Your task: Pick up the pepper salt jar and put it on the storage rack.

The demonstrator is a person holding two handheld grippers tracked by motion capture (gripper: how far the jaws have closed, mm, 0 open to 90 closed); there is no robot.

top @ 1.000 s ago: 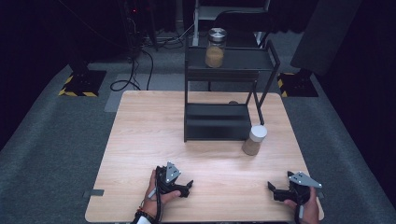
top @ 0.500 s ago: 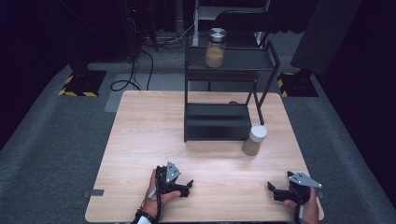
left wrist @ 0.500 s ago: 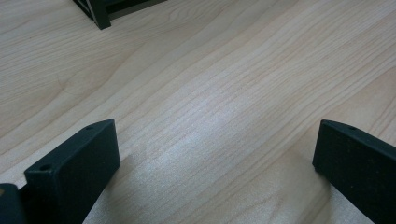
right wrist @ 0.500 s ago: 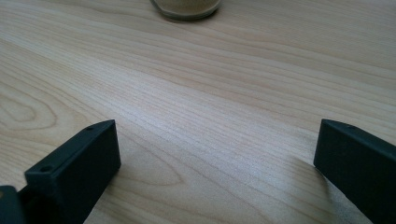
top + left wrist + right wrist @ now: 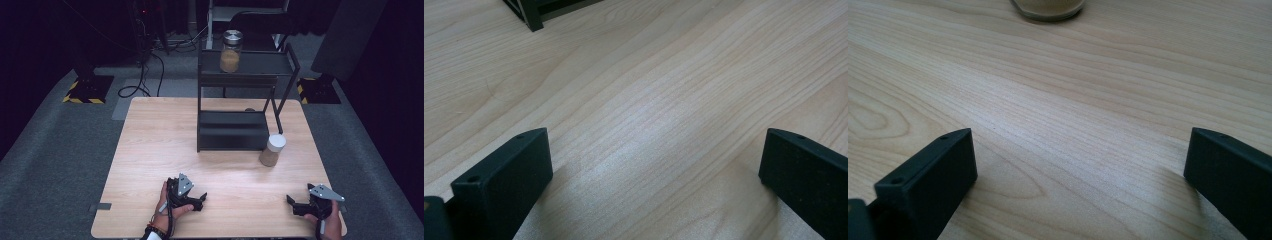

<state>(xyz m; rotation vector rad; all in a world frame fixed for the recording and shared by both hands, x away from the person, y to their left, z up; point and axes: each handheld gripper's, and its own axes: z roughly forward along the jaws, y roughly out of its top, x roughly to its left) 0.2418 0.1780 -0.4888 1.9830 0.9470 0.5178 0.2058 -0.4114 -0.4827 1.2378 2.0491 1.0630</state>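
A black two-tier metal shelf point(image 5: 235, 131) stands at the far middle of the wooden table point(image 5: 150, 145). On its top tier sits a glass jar point(image 5: 230, 51) with brown contents and a metal lid. A second jar point(image 5: 272, 150) with a white lid stands on the table by the shelf's right front leg; its base point(image 5: 1048, 7) shows at the top of the right gripper view. My left gripper point(image 5: 200, 200) rests near the table's front edge, open and empty. My right gripper point(image 5: 292, 206) rests at the front right, open and empty. The jaws in both gripper views stand wide apart over bare wood.
The shelf's front left leg point(image 5: 531, 17) shows at the top of the left gripper view. Grey carpet surrounds the table, with cables point(image 5: 145, 75) and yellow-black striped stand bases point(image 5: 85, 92) on the floor behind it.
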